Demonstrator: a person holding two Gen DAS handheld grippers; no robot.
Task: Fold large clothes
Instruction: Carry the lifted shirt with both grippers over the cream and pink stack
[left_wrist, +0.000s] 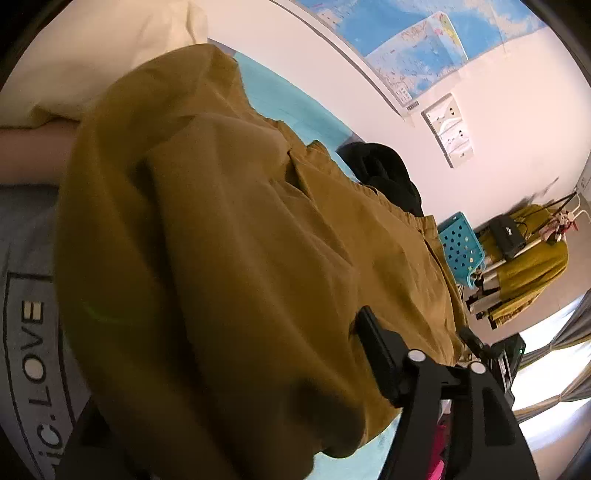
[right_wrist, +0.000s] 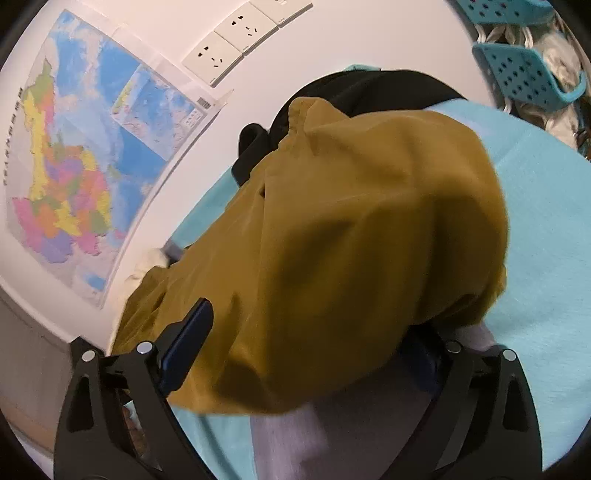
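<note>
On the turquoise sheet (right_wrist: 546, 229) of the bed, beneath a white wall (right_wrist: 155, 22), lies your one mustard garment (right_wrist: 351, 229), heaped with its gathered waistband against a single black garment (right_wrist: 369, 88). One large map (right_wrist: 74, 155) and three wall sockets (right_wrist: 214, 61) hang on that wall; two perforated teal baskets (right_wrist: 524, 74) stand at the bed's end. Your right gripper (right_wrist: 306, 343) has its fingers spread wide, cloth bulging between them, apparently ungripped. Your left gripper (left_wrist: 417, 332) shows two fingers apart at the garment's edge; whether they pinch cloth is unclear. One cream pillow (left_wrist: 92, 55) lies beyond.
</note>
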